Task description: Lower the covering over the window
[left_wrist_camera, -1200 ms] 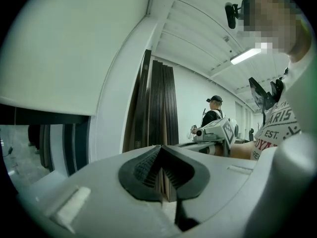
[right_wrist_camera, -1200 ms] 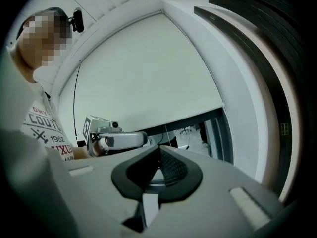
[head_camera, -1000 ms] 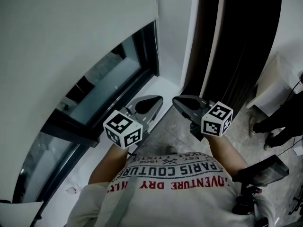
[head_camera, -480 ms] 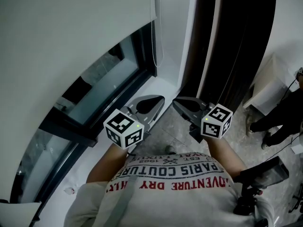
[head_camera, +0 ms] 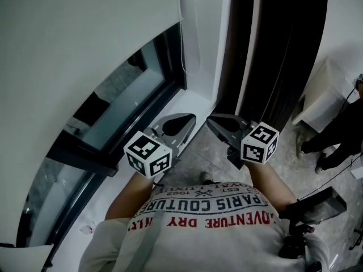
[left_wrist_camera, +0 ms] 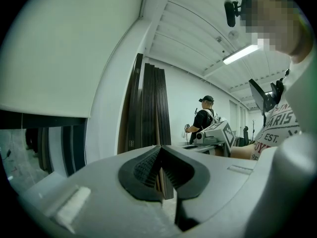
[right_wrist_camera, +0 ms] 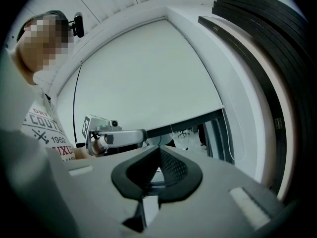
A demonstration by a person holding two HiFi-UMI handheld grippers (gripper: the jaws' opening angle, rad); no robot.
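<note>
A white roller blind [head_camera: 85, 44] covers the upper part of the window; its bottom edge runs slantwise above a strip of bare glass [head_camera: 122, 103]. A thin pull cord [head_camera: 184, 50] hangs in a loop at the blind's right edge. My left gripper [head_camera: 190, 119] and right gripper [head_camera: 210, 120] are held side by side at waist height, pointing at the sill, both shut with nothing in them. In the left gripper view the shut left gripper [left_wrist_camera: 162, 158] faces the blind [left_wrist_camera: 59, 48]. In the right gripper view the right gripper [right_wrist_camera: 158, 163] points at the blind [right_wrist_camera: 143, 83] and cord [right_wrist_camera: 229, 140].
Dark folded door panels [head_camera: 278, 50] stand right of the window. A white sill [head_camera: 190, 101] runs under the dark frame. A white box [head_camera: 326, 92] and a person in dark clothes [head_camera: 340, 132] are at the far right. A black device [head_camera: 315, 205] hangs at my hip.
The head view has shifted a little, so the cord loop beside the blind now shows. Both grippers stay where they were, shut.
</note>
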